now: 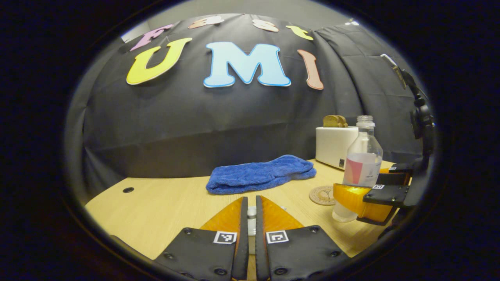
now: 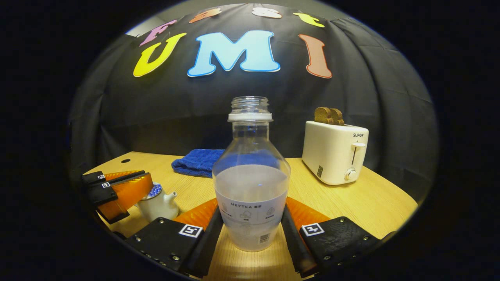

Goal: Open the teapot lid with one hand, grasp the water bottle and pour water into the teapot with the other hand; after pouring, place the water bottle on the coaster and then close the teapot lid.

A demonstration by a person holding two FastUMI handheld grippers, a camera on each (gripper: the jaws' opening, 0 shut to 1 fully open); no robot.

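One wooden table, black cloth wall, left tongs pinching teapot lid, right tongs gripping water bottle.

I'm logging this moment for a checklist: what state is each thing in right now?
water bottle: uncapped, upright, partly filled, standing on the table
right gripper: shut on the water bottle
left gripper: nearly shut on a small white knob
teapot: on the table, left gripper over its lid
coaster: bare
toaster: bread slices sticking up
blue towel: bunched on the table
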